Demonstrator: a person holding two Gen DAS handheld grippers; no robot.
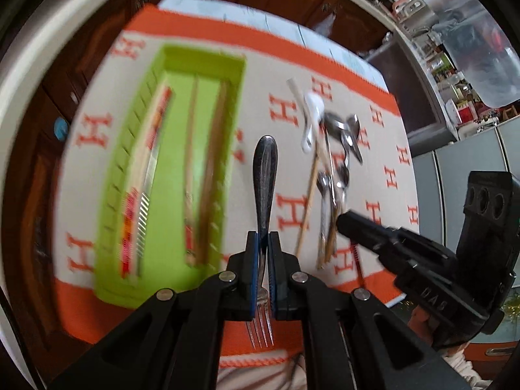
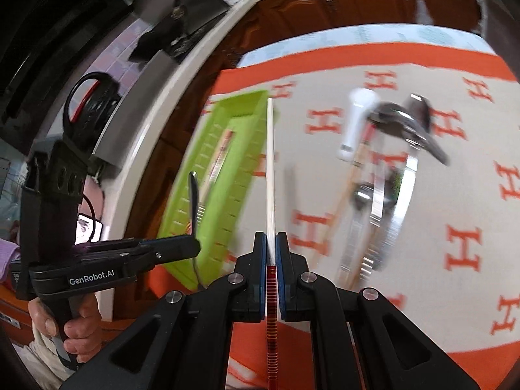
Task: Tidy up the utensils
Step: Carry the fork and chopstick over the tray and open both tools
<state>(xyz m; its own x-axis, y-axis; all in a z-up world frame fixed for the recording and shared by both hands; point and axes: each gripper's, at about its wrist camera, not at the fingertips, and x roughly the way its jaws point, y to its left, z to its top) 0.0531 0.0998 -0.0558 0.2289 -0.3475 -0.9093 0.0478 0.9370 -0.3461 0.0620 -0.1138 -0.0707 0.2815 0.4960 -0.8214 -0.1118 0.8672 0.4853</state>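
In the left wrist view our left gripper [image 1: 264, 260] is clamped on a fork [image 1: 265, 175], handle at 12 o'clock, tines toward the lens. Our right gripper [image 2: 270, 260] is clamped on a white chopstick [image 2: 270, 169] with a red-banded end, its tip at 12 o'clock. At 10 o'clock from the fork, on the cloth [image 1: 182, 35], sits the green tray [image 1: 113, 201]; it holds chopsticks [image 1: 208, 175] lying lengthwise, blurred, so we cannot count them. At 1 o'clock lies a loose pile: metal spoons [image 1: 338, 126], a white spoon [image 1: 312, 113] and more chopsticks, overlapping.
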